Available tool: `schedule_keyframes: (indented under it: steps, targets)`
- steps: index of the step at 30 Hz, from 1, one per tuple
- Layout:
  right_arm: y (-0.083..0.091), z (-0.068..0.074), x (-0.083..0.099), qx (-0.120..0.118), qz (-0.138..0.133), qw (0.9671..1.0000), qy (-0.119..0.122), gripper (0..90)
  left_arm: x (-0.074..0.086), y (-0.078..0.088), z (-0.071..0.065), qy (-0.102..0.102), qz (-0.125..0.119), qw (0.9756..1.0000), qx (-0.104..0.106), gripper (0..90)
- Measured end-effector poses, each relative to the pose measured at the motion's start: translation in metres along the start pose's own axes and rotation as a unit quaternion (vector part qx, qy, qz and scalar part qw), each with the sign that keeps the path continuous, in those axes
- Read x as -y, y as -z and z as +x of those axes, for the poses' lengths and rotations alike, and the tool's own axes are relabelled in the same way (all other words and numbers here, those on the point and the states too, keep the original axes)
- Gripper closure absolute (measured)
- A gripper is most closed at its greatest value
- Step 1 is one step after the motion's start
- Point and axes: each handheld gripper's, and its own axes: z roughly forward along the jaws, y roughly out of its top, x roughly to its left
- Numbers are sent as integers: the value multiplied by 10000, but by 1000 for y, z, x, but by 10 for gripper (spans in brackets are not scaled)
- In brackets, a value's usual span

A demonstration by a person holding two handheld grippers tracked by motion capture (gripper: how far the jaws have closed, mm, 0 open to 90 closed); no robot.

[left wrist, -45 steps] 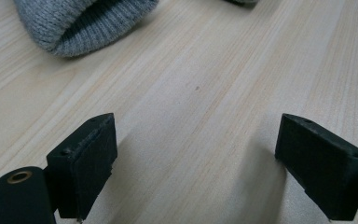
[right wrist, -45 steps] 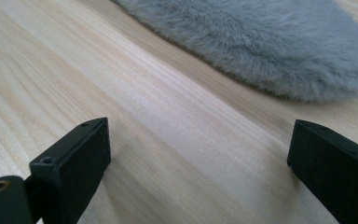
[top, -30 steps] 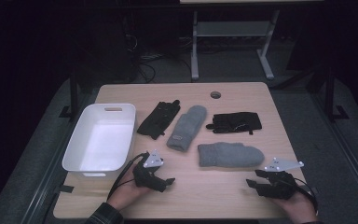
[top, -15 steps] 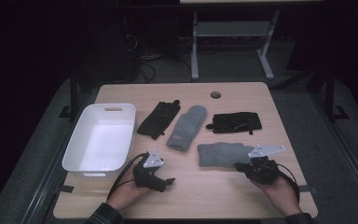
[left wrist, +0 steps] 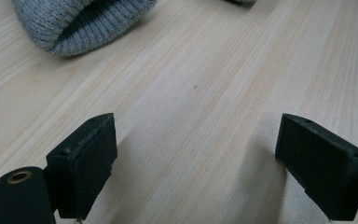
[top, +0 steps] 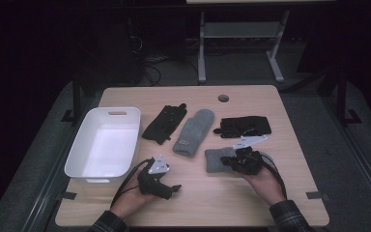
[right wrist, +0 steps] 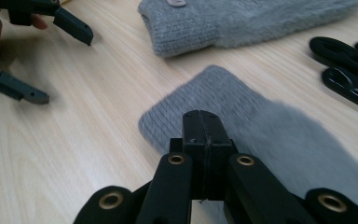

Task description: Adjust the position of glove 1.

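Two grey knit mittens lie mid-table: one [top: 193, 131] lies lengthwise away from me, the other [top: 216, 160] flat in front of it. My right gripper [top: 228, 162] hovers over the near mitten [right wrist: 270, 135]. Its jaws [right wrist: 204, 126] are pressed together and I see no fabric between them. My left gripper [top: 173, 189] rests low near the front edge, open, with bare wood between its jaws [left wrist: 196, 163]. The ribbed cuff of a grey mitten [left wrist: 84, 23] lies ahead of it. From the right gripper view the left gripper [right wrist: 69, 67] shows at far left, open.
A white tub [top: 117, 110] stands at the left of the table. One black glove [top: 166, 123] lies beside the far mitten and another [top: 245, 125] behind my right hand. A round cable hole [top: 223, 98] sits near the back edge.
My right hand has moved from the table's front right corner leftward and away from me, onto the near grey mitten. The left hand has stayed put.
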Motion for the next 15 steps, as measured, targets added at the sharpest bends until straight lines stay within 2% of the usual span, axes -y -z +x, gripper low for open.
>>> schedule_keyframes:
  steps: [4,7,10,15]
  targets:
    - [-12,1,-6,-1,37,10000,74,898,0,0,0,-20,-17,10000,-4,119]
    - [-19,-1,-10,-21,19,10000,44,898,0,0,0,-18,-17,10000,-4,119]
    - [-32,-2,-11,9,217,9997,59,899,0,0,0,-19,-16,10000,-3,118]
    - [-33,1,-9,-31,359,9992,158,899,0,0,0,-8,-22,10000,-2,119]
